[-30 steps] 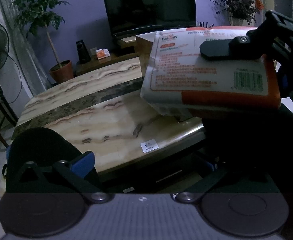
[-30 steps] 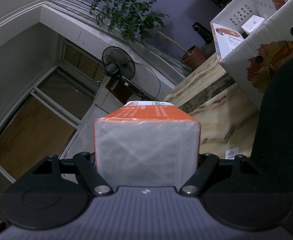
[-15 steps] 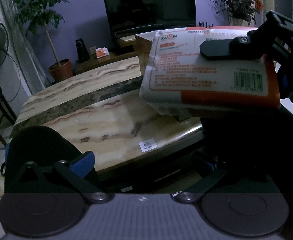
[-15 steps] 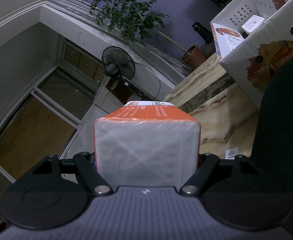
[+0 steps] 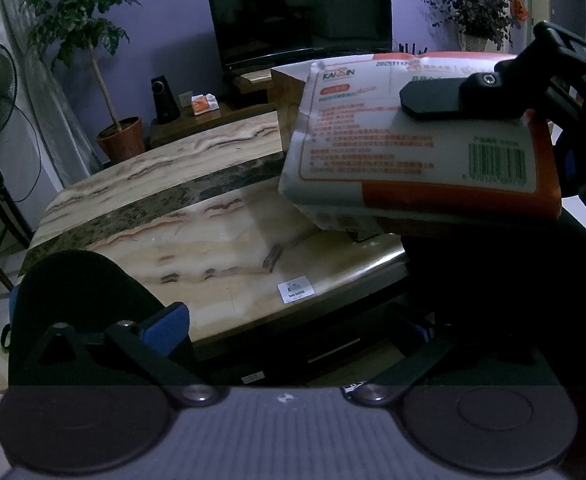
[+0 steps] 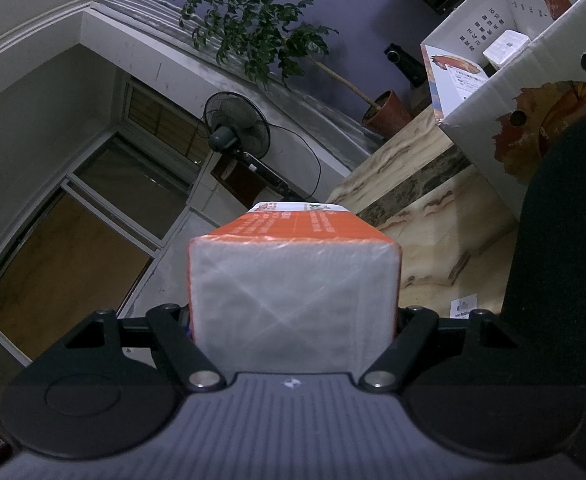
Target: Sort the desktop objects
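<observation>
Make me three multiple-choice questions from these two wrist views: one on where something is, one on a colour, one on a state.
1. Where is the tissue pack?
A. Inside the cardboard box
B. Lifted above the marble table
C. On the floor

2. What colour is the band along the pack's edge?
A. Orange
B. Green
C. Blue

3. What is the state of the right tool?
A. Open and empty
B. Out of view
C. Shut on the pack

Answers:
1 B, table shows beneath it.
2 A, orange strip runs along its side.
3 C, its fingers press the wrapper.
</observation>
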`<state>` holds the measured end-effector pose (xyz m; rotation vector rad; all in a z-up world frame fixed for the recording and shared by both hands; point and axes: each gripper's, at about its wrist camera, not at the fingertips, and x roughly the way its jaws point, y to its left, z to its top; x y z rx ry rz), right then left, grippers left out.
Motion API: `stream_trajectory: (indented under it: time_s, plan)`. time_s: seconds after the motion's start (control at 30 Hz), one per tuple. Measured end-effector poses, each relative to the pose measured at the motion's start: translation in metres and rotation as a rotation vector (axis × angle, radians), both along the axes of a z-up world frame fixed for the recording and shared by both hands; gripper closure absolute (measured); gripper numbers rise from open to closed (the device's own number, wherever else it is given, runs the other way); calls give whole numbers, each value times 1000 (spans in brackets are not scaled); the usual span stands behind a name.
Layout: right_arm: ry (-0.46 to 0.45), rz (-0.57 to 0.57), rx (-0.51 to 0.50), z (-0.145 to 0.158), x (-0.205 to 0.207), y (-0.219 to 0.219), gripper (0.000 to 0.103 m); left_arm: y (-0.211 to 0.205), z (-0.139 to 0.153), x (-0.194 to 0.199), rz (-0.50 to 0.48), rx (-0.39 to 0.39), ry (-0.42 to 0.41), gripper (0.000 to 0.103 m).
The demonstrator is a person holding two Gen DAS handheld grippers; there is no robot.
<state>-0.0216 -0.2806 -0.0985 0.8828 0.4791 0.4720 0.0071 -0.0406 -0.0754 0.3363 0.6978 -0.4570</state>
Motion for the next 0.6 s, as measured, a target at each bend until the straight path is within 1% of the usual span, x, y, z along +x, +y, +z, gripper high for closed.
stream_trajectory:
  time_s: [0.6]
  plan:
    - [0,2,-1,0,0,1,24,0,0,-1,2,3,4,1]
